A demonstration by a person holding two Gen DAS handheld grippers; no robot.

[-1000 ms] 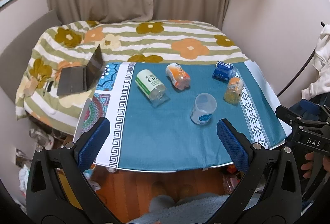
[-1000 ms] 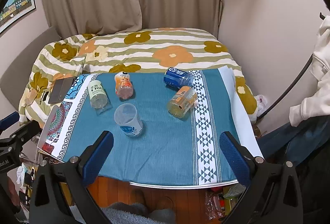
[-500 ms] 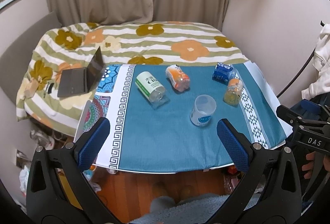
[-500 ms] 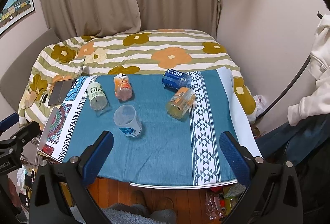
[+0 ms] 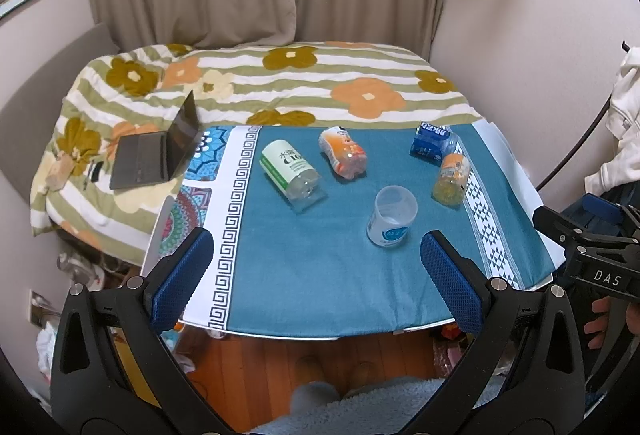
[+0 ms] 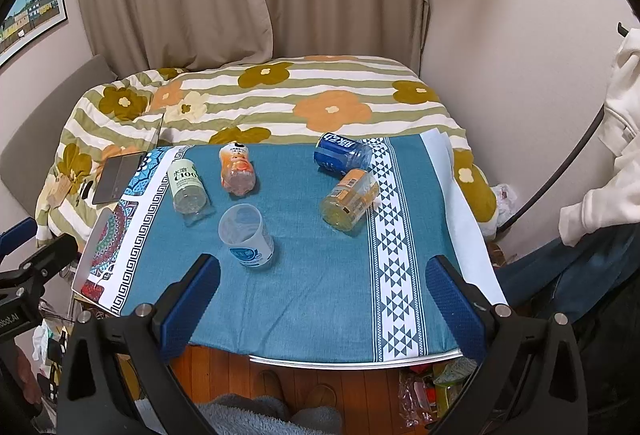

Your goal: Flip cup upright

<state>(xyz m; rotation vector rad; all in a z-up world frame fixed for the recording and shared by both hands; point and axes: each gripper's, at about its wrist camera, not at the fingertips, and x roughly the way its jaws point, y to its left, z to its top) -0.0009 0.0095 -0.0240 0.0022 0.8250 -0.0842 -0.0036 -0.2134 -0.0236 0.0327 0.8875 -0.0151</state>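
A clear plastic cup [image 5: 391, 215] with a blue and white label stands upright, mouth up, on the teal tablecloth [image 5: 320, 267]; it also shows in the right wrist view [image 6: 246, 235]. My left gripper [image 5: 316, 267] is open and empty, held back near the table's front edge, short of the cup. My right gripper [image 6: 323, 299] is open and empty, also over the front edge, with the cup just beyond its left finger [image 6: 192, 299].
Several bottles lie on their sides on the cloth: a green-labelled one [image 5: 289, 169], an orange one [image 5: 343, 153], a blue one [image 5: 432, 143] and a yellow one [image 5: 451, 179]. A half-open laptop [image 5: 160, 155] sits on the floral blanket at left. Wooden floor shows below the table edge.
Both grippers have drawn back and risen slightly, so the table looks a little farther away. The cup and bottles have not moved.
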